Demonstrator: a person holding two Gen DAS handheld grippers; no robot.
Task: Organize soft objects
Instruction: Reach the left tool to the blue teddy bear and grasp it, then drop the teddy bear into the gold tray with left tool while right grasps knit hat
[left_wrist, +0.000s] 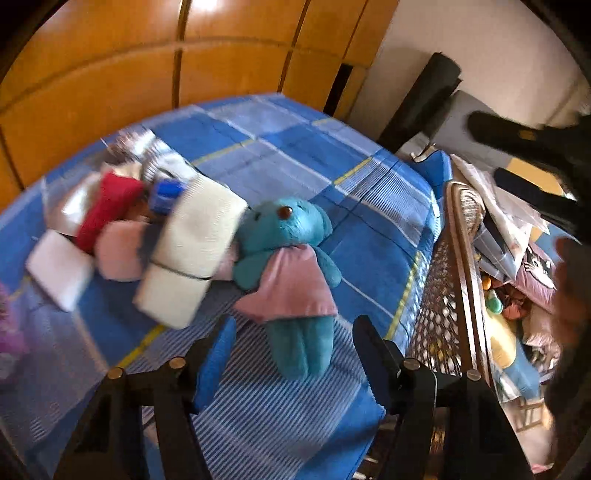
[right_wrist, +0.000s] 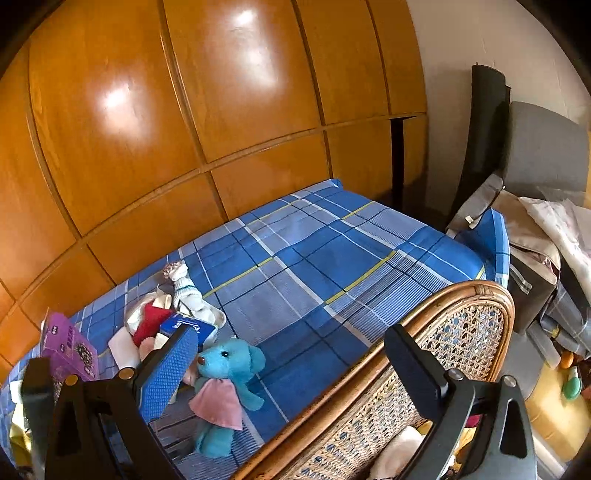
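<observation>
Purple box (right_wrist: 70, 349) beside soft toys, lettering unreadably blurred.

We are in a home bedroom: a bed (right_wrist: 332, 258) in blue plaid sheets, wooden wardrobe doors (right_wrist: 184, 110) behind, a rattan chair (right_wrist: 461, 332) alongside.

A bed (right_wrist: 332, 266) covered with a blue plaid sheet carries everything, its far edge against wooden wardrobe panels. Near the bed's near edge a teal plush bear (left_wrist: 284, 254) in a pink dress lies on its back, and just beside it toward the left edge sits a loose pile: a folded cream cloth (left_wrist: 192, 251), a red soft item (left_wrist: 107, 210), a white block (left_wrist: 59, 273) and a striped white sock (right_wrist: 186, 291). A purple box (right_wrist: 68, 347) rests at the bed's left edge.
</observation>
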